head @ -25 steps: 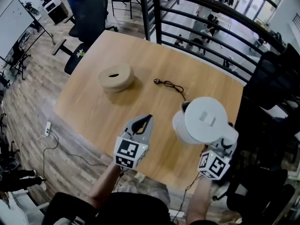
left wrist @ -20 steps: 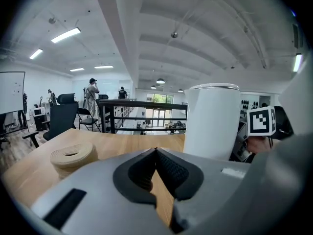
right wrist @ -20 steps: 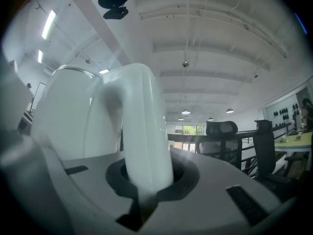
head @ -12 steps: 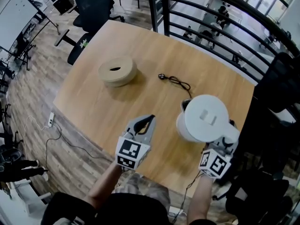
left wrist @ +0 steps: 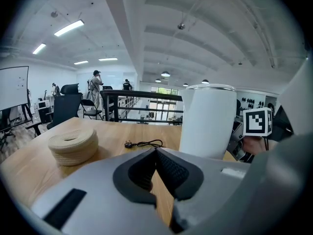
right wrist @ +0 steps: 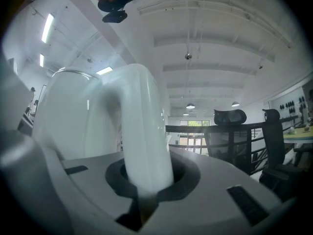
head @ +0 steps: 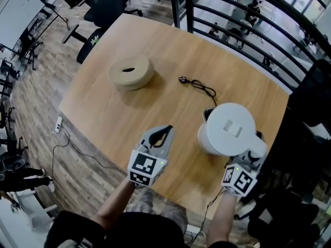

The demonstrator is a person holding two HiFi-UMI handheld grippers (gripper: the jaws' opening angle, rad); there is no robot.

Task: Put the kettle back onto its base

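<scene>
A white electric kettle (head: 230, 128) hangs over the right part of the wooden table (head: 119, 112). My right gripper (head: 252, 154) is shut on its curved handle (right wrist: 142, 131), and the kettle body (right wrist: 73, 121) fills the left of the right gripper view. A black cord with a plug (head: 196, 87) lies on the table and runs in under the kettle. The base itself is hidden there. My left gripper (head: 164, 133) hovers just left of the kettle (left wrist: 208, 119), jaws shut (left wrist: 156, 153) with nothing between them.
A round beige coil (head: 130, 71) with a hole in its top lies at the table's far left. A black railing (head: 243, 30) runs along the far edge. An office chair (head: 106, 4) stands beyond the far corner, and a power strip (head: 58, 123) lies on the floor.
Both grippers have sunk a little toward the table, the kettle coming down with the right one. The head view has shifted slightly. The grip on the handle is unchanged.
</scene>
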